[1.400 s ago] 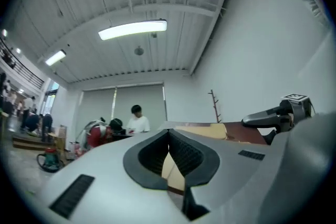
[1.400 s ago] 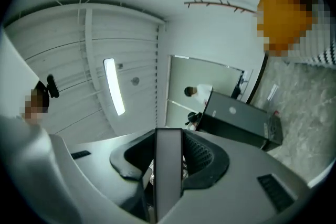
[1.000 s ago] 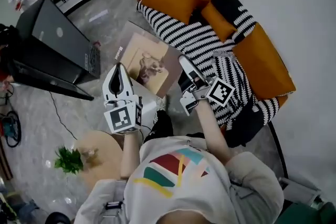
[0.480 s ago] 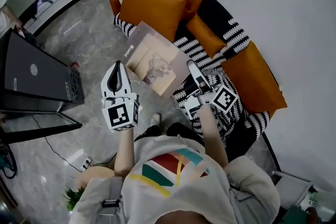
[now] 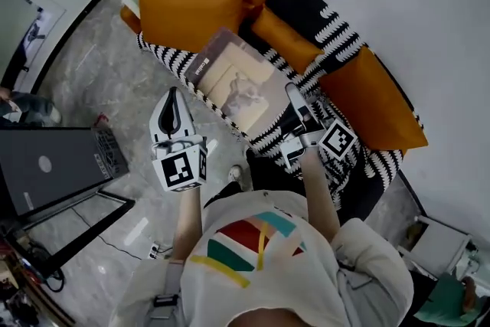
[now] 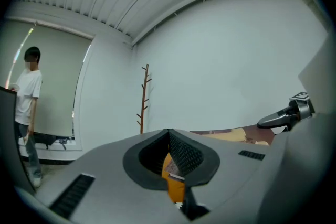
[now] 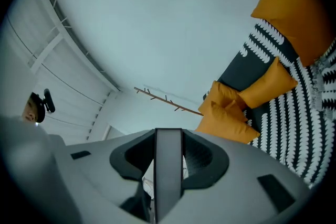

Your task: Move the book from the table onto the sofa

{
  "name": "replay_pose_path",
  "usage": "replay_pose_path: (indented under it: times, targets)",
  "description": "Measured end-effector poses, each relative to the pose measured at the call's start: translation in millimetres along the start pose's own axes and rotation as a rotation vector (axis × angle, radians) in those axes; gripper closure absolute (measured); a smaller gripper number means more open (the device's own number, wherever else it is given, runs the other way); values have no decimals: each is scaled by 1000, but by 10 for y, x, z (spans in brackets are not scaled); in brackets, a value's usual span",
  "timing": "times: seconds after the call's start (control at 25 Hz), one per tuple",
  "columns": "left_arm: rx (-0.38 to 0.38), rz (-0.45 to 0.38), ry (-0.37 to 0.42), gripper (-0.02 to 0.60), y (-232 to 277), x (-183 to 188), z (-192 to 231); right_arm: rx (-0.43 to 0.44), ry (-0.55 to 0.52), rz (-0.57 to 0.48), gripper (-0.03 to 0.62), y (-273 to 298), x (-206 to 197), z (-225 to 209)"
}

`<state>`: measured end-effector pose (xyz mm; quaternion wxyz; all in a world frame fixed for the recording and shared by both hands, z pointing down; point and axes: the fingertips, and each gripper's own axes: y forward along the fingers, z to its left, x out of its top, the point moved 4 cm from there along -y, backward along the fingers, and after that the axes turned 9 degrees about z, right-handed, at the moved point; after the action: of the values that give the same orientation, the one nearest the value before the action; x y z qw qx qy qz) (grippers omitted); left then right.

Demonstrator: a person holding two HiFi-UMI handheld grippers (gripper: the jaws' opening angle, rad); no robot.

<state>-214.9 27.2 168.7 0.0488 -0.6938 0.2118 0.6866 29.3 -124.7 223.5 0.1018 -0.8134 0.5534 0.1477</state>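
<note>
The book (image 5: 237, 84), with a tan cover picture, hangs in the air over the front edge of the black-and-white striped sofa (image 5: 337, 31). My right gripper (image 5: 294, 94) is shut on the book's right edge. In the right gripper view that edge shows as a grey strip (image 7: 168, 176) between the jaws of the right gripper (image 7: 168, 136). My left gripper (image 5: 173, 93) is to the left of the book, apart from it and shut on nothing. In the left gripper view the left gripper (image 6: 169, 132) has its tips together, and the book (image 6: 239, 136) lies off to the right.
Orange cushions (image 5: 191, 8) lean on the sofa's back just beyond the book, and another (image 5: 379, 99) lies at the right. A dark case on a stand (image 5: 46, 165) is on the floor at the left. A coat stand (image 6: 143, 97) and a standing person (image 6: 26, 113) are across the room.
Both grippers have swung towards the sofa. The book, still held by the right gripper, has gone from over the floor to over the sofa's front edge. The left gripper stays beside it.
</note>
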Motion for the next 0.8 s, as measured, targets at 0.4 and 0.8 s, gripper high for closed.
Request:
replay_pose_path:
  times: [0.4, 0.8]
  targets:
    - [-123, 2, 52, 574, 1549, 276, -680, -119, 7, -29, 436, 285, 1036, -783]
    - [-407, 158, 170, 574, 2930, -899, -1342, -145, 159, -137, 436, 533, 1150, -2434]
